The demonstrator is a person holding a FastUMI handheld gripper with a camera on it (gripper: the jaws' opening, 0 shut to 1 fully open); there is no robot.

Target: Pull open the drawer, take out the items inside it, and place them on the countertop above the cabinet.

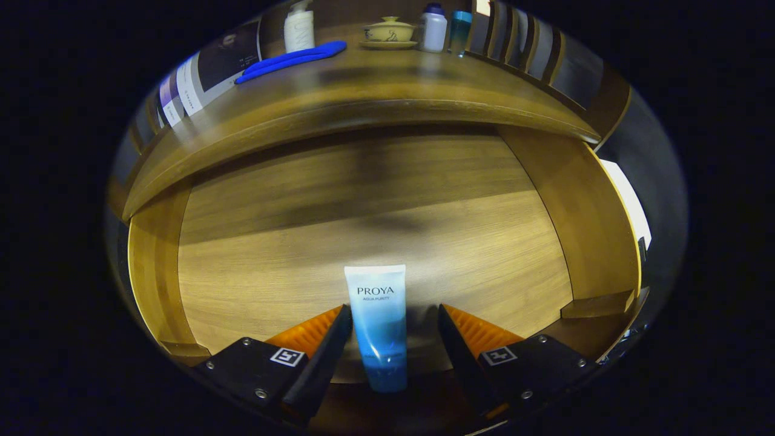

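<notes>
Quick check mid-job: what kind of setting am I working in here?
Probably a home-style vanity or dresser: an open wooden drawer holds a skincare tube between the open tool's fingers, and the countertop above carries a lotion bottle and lidded bowl.

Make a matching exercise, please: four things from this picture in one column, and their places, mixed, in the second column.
Things:
1. blue-white tube
2. long blue item
3. lidded bowl on a saucer
4. tongs

Places:
A. countertop, centre back
B. on the drawer floor, between the fingers
C. open, either side of the tube, not pressing it
D. countertop, beside the white pump bottle

Pairs: 1-B, 2-D, 3-A, 4-C
</notes>
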